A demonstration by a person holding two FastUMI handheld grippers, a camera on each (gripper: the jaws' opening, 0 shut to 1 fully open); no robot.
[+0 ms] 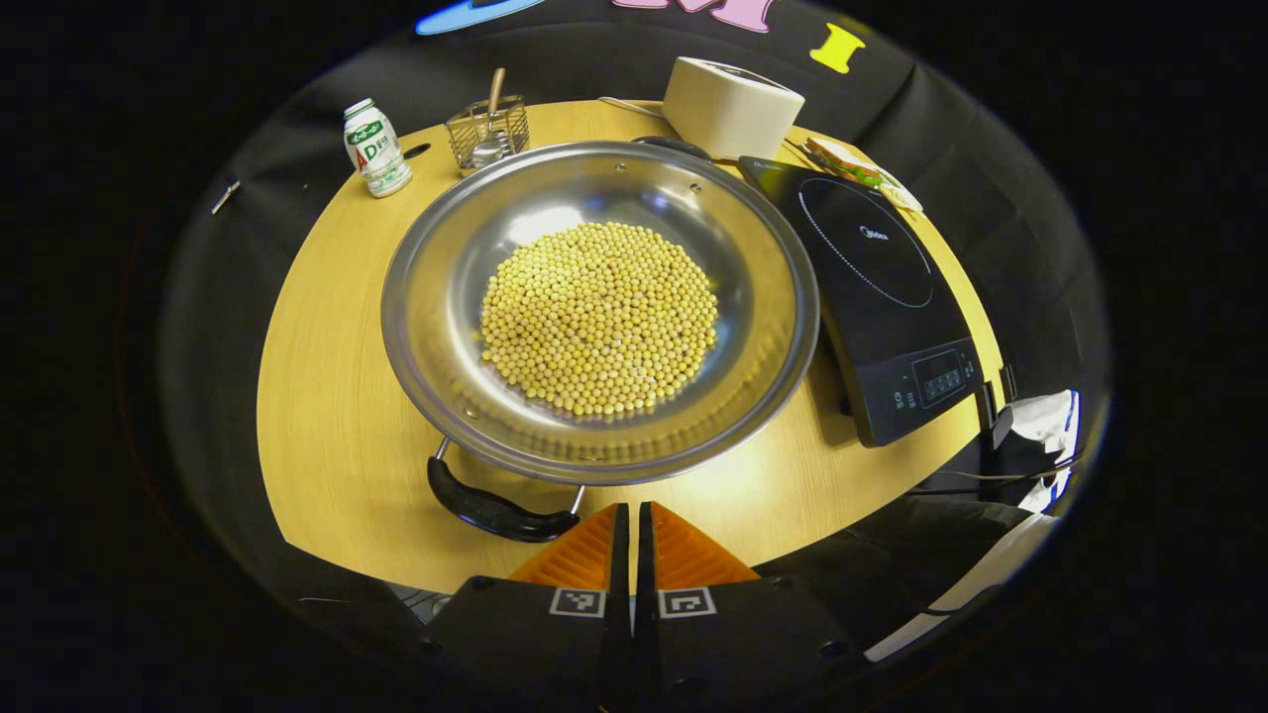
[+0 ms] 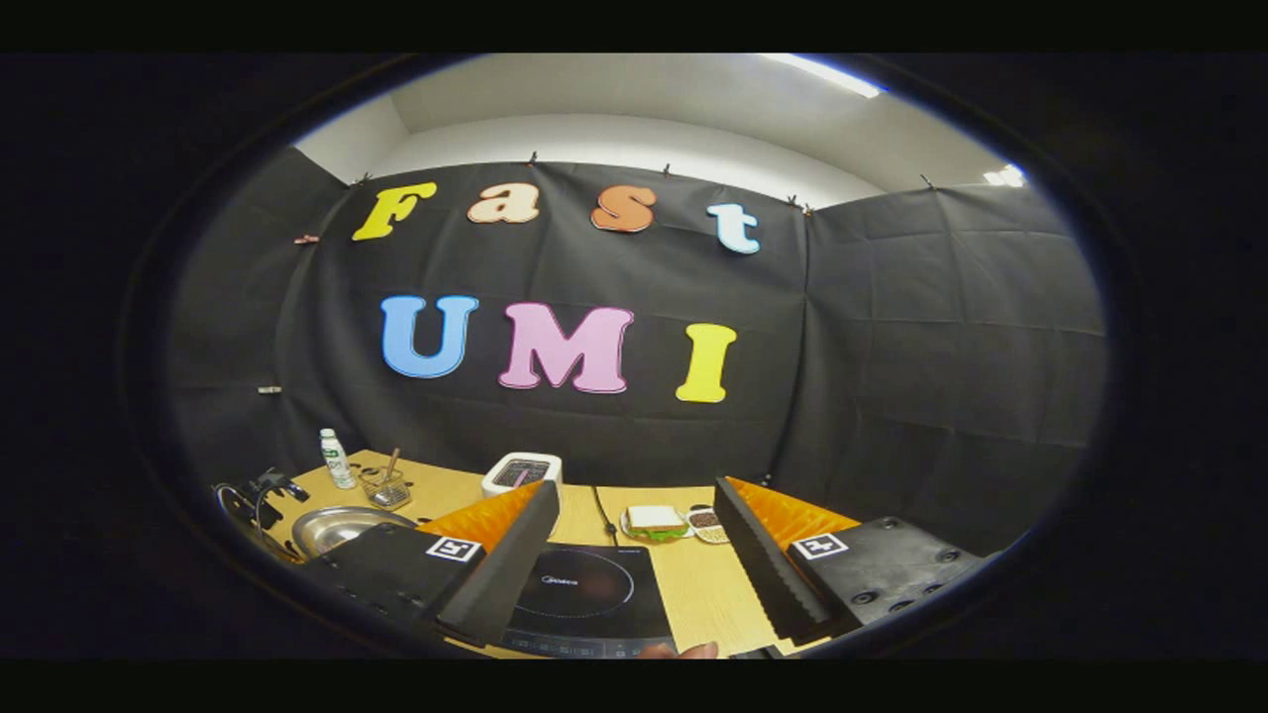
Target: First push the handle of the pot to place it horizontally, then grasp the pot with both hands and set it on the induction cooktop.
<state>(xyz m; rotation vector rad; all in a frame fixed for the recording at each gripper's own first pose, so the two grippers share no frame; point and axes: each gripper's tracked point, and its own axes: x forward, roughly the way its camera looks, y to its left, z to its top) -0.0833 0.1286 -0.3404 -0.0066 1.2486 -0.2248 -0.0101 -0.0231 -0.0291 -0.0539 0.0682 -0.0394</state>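
Left gripper view looks down on a round, pale wooden table ringed by black cloth. A wide steel pot holding soybeans sits mid-table, its near black handle angled left of the left gripper, whose fingers are closed together on nothing, just short of the rim. The pot's far handle is mostly hidden behind the rim. Right of the pot, nearly touching it, lies the black induction cooktop, its glass bare. Far left stand a small drink bottle and a wire basket; a white toaster sits at the far edge, a sandwich partly cut off behind the cooktop. Bare wood lies left of the pot.

Right gripper view faces the booth's black wall under a white ceiling. The right gripper has its jaws spread wide, empty, above the cooktop. The pot lies at left, partly hidden by a finger. Bottle, basket, toaster and sandwich line the far side.
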